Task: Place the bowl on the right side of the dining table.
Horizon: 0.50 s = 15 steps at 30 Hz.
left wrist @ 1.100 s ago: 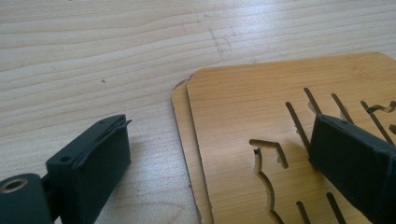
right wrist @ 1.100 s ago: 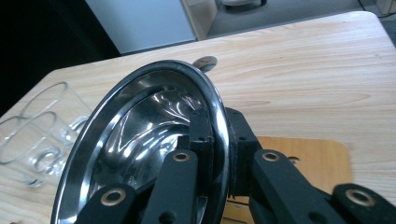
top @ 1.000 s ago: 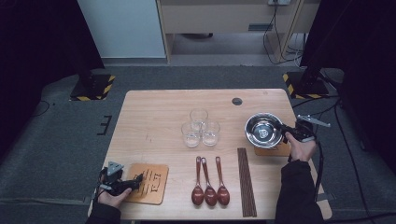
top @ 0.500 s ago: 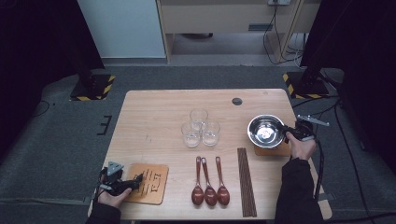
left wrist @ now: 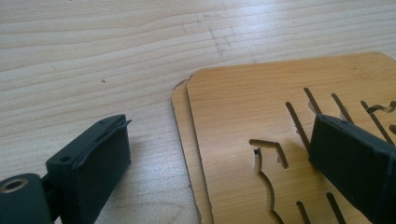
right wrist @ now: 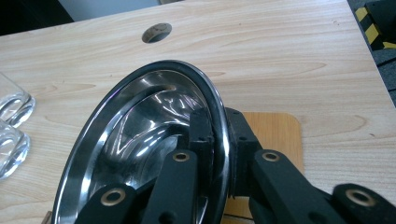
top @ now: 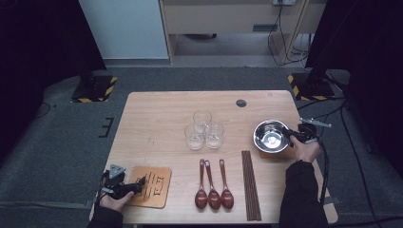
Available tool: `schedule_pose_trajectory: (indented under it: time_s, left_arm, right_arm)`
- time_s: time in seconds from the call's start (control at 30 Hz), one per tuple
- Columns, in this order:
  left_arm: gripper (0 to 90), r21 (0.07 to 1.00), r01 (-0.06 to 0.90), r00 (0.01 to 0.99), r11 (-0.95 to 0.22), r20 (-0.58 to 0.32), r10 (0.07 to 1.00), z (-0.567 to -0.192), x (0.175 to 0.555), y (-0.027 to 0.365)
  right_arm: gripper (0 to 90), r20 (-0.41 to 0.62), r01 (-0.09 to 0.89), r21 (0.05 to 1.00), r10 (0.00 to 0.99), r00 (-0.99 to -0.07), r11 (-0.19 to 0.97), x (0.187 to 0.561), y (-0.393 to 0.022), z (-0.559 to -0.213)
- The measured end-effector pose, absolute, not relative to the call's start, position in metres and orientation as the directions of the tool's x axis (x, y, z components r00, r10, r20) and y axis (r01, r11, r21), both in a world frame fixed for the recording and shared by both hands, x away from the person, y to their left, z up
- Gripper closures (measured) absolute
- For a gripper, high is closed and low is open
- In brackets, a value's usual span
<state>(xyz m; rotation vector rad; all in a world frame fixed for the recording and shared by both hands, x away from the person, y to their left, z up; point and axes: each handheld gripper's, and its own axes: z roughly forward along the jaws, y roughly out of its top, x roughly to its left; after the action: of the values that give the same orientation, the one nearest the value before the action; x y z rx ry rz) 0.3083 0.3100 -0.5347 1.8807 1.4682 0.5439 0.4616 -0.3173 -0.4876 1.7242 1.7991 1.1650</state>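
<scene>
Two claws at work on one wooden surface [top: 157,123].

Item 1: steel bowl [top: 271,137], polished, thin-walled, with a rolled rim. It sits at the right side of the surface, over a wooden coaster [top: 285,153], and looks tilted in the right gripper view. The right claw [top: 297,137] is pressed together on the bowl's rim [right wrist: 219,126], one jaw inside the wall and one outside. Judged light and stiff but slippery; a rim pinch is the only hold available, and the bowl may swing or slide if it is carried fast.

Item 2: stacked slotted coasters [top: 151,185], two at least by the edges seen in the left gripper view, at the front left corner. The left claw [top: 138,184] is spread, one jaw on bare wood and one over the top coaster [left wrist: 261,107], gripping nothing. Flat and thin, so best taken by the edge.

Item 3: three glasses [top: 203,129], centre, clustered. Fragile.

Item 4: three spoons [top: 213,187] and chopsticks [top: 250,185], front, lying parallel.
</scene>
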Motion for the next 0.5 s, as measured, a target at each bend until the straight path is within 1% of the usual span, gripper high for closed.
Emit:
schedule_pose_trajectory:
  time_s: [0.23,0.5]
  left_arm:
    - [4.6,0.728,0.673,0.276,-0.132,-0.082,0.958,-0.5347,0.3083,0.31]
    - [4.6,0.728,0.673,0.276,-0.132,-0.082,0.958,-0.5347,0.3083,0.31]
  right_arm:
    - [83.5,0.243,0.635,0.768,0.957,-0.16,-0.089,0.4638,-0.3168,-0.491]
    - [82.4,0.241,0.63,0.77,0.96,-0.142,-0.1,0.4641,-0.3191,-0.4944]
